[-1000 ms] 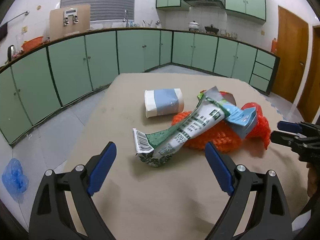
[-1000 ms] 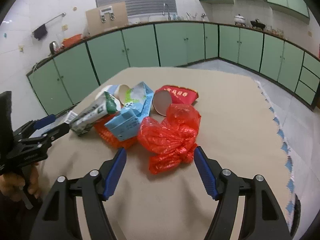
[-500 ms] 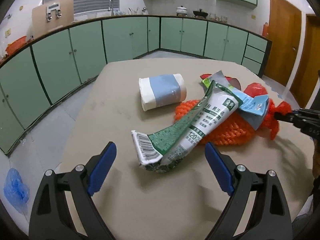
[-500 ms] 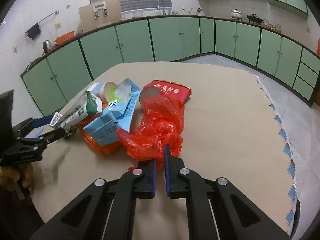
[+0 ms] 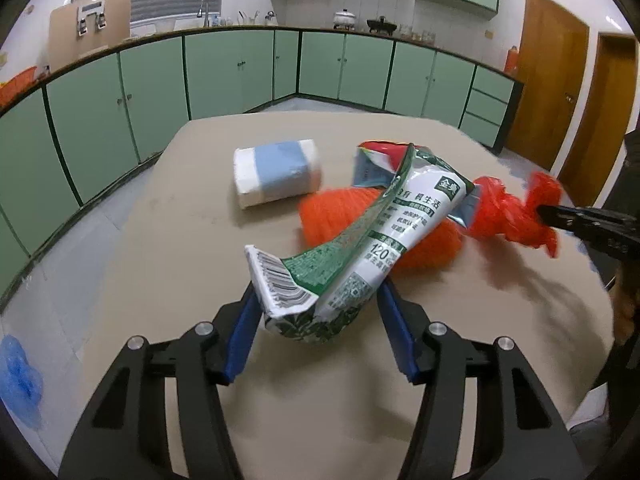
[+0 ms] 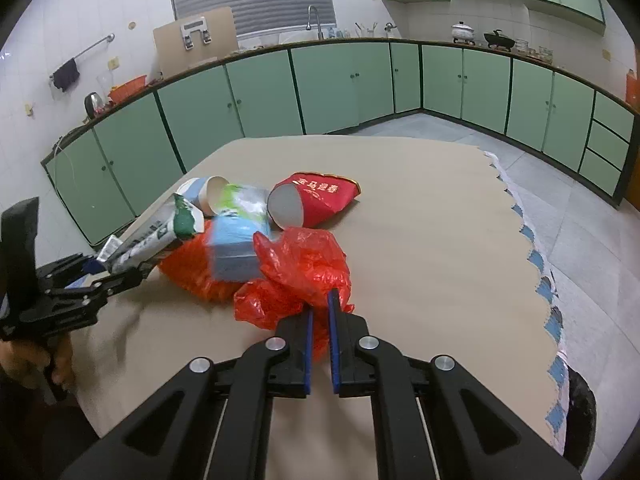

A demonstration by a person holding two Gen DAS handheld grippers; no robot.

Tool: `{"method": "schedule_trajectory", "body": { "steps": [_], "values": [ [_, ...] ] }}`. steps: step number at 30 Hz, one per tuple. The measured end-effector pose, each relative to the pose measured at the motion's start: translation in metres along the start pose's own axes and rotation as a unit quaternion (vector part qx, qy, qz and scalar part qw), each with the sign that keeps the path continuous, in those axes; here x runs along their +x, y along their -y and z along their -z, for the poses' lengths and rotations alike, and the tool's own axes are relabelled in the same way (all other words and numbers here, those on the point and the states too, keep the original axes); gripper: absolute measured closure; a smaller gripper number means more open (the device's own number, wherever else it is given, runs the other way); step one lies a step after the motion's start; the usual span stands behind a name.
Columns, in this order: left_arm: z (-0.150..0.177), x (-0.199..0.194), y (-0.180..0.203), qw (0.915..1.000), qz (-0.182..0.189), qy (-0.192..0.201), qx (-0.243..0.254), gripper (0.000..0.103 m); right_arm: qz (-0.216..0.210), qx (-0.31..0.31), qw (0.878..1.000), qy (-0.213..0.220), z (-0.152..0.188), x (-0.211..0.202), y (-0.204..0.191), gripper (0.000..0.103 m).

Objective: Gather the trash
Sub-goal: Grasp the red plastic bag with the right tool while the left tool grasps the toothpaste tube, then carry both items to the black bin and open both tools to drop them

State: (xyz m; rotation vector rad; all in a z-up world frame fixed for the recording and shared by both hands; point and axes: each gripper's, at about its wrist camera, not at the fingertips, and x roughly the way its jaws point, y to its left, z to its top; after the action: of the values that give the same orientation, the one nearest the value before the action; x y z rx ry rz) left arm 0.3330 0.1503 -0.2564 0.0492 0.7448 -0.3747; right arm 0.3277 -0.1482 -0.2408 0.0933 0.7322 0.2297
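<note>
The green and white pouch [image 5: 372, 248] carries most of the legible print: the number "120" sits on its white face beside a green band, a barcode is printed on the flattened end, and a QR code lies near the crumpled base. Chinese characters run along the white panel, among them what appears to be "金典" in a dark green square near the top. The red paper cup [image 6: 320, 200] bears gold Chinese lettering that looks like "金马迎春".
</note>
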Motion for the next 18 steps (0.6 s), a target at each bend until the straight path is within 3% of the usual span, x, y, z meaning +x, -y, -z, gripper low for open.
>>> {"method": "schedule_trajectory", "body": {
  "steps": [18],
  "values": [
    [0.006,-0.058,0.067,0.9982,0.015,0.053,-0.022,0.052,-0.016,0.005,1.000,0.023,0.005,-0.060,0.023,0.101]
  ]
}}
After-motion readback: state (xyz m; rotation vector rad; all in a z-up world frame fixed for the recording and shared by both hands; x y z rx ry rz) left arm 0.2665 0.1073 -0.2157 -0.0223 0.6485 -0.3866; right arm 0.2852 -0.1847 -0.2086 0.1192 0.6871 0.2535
